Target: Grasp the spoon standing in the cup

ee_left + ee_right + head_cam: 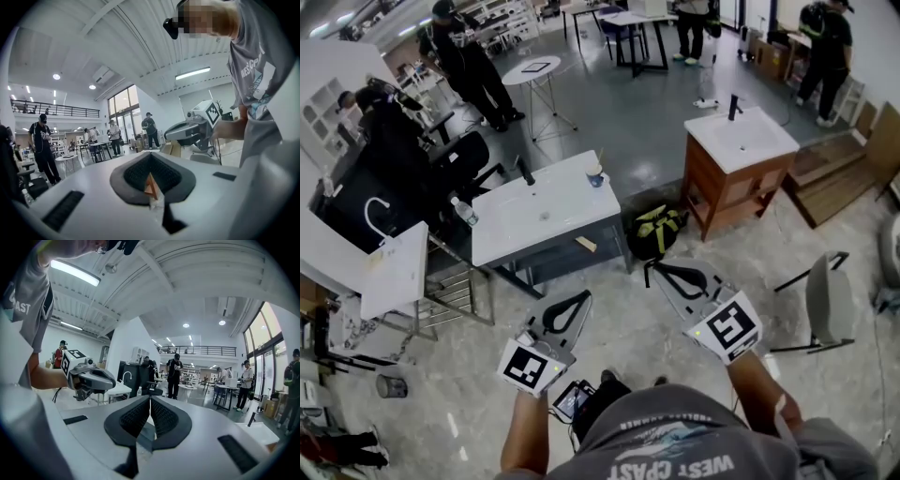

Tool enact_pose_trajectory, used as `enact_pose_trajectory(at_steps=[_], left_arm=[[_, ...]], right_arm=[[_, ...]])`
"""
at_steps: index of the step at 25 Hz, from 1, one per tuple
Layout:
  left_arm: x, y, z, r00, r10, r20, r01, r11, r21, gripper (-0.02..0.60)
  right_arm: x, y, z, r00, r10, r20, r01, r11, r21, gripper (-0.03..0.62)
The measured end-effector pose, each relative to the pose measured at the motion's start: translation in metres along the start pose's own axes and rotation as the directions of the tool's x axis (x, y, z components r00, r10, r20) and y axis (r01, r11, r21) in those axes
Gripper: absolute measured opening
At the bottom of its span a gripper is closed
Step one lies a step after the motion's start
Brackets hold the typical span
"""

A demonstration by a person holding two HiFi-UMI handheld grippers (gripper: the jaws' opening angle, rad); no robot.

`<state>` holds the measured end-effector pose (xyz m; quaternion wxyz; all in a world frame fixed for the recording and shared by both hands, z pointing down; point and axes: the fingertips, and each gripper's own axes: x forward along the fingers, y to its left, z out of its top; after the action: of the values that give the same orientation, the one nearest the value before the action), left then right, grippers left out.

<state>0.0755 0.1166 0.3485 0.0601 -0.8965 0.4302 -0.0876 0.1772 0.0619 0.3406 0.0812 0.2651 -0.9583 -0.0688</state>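
Both tongs are low, well short of the white surface! Left tongs: tips pressed together, with a small orange wedge in the hollow behind them, and what that is I can't tell. Right tongs: closed tight too, nothing between the pads. And there's the cup, upright at the surface's far right corner, spoon standing in it, untouched, well apart from both tongs.

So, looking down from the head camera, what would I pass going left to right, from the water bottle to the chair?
The water bottle → cup → green bag → wooden sink cabinet → grey chair.
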Motion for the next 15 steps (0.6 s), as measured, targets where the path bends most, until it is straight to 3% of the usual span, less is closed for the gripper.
enact_pose_trajectory(at_steps=[5, 15], left_arm=[[0.008, 0.028, -0.011, 1.000, -0.008, -0.007, 0.008, 1.000, -0.003, 0.002], [0.041, 0.120, -0.026, 0.992, -0.109, 0.055, 0.111, 0.993, -0.031, 0.002]], right_arm=[[0.017, -0.006, -0.014, 1.000, -0.019, -0.024, 0.020, 1.000, 0.020, 0.032], [0.093, -0.040, -0.004, 0.989, -0.130, -0.071, 0.130, 0.992, -0.005, 0.032]])
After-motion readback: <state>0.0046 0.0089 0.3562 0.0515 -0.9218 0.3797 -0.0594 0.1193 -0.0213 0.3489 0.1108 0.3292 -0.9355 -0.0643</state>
